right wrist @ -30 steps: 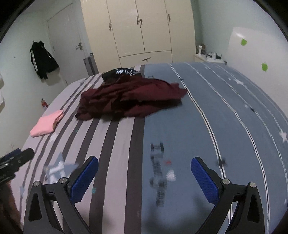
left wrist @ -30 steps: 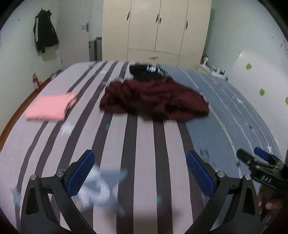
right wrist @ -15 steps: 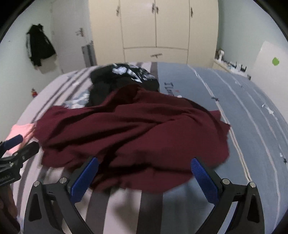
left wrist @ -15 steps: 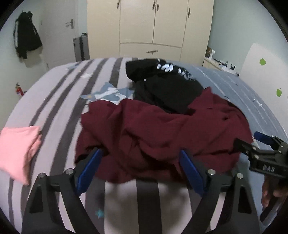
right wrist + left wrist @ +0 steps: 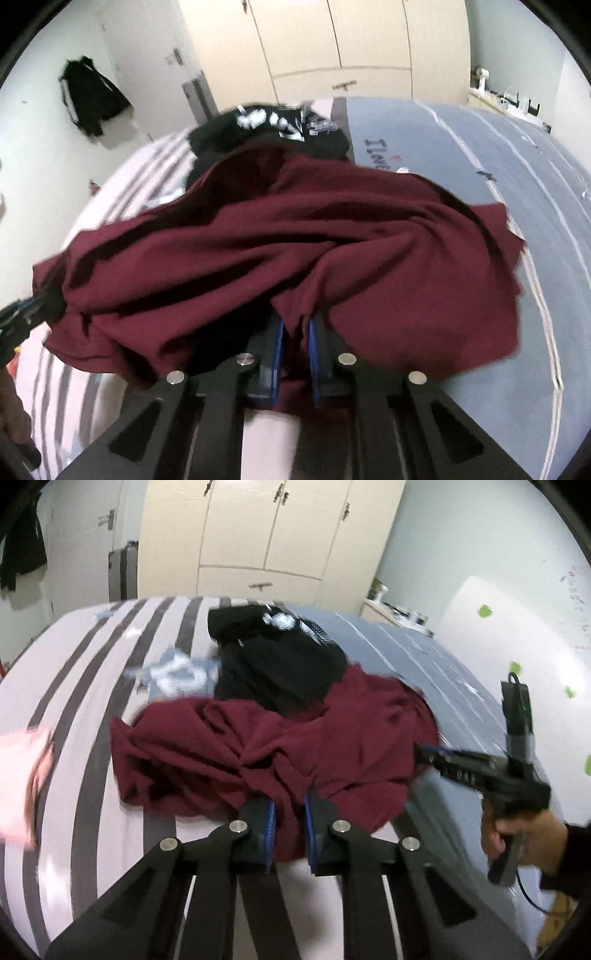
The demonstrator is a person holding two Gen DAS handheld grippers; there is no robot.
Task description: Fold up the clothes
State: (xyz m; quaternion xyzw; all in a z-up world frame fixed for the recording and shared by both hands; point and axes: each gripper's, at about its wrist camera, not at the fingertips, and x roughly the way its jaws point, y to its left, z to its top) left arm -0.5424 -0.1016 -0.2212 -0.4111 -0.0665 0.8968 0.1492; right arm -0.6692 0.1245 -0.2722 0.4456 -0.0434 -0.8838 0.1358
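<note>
Fabric of a crumpled dark maroon garment (image 5: pixel 273 746) is pinched between the blue-padded fingers of both tools. The left tool (image 5: pixel 289 823) is narrowed onto a fold at the garment's near edge, with cloth filling the slim gap between its pads. The right tool (image 5: pixel 295 345) is likewise closed down on a hanging fold of the same maroon garment (image 5: pixel 295 240), which bunches up over its fingers. The garment lies heaped on a bed with a grey-and-white striped and blue sheet (image 5: pixel 92 738), partly over a black garment with white lettering (image 5: pixel 273 646) just behind it. In the left wrist view, the right tool's black body (image 5: pixel 480 775) shows at the garment's right edge, gripped by the person's hand (image 5: pixel 528 834). A blurred pink cloth (image 5: pixel 22 775) lies at the left. Cream wardrobe doors (image 5: pixel 266 535) stand behind the bed.
</note>
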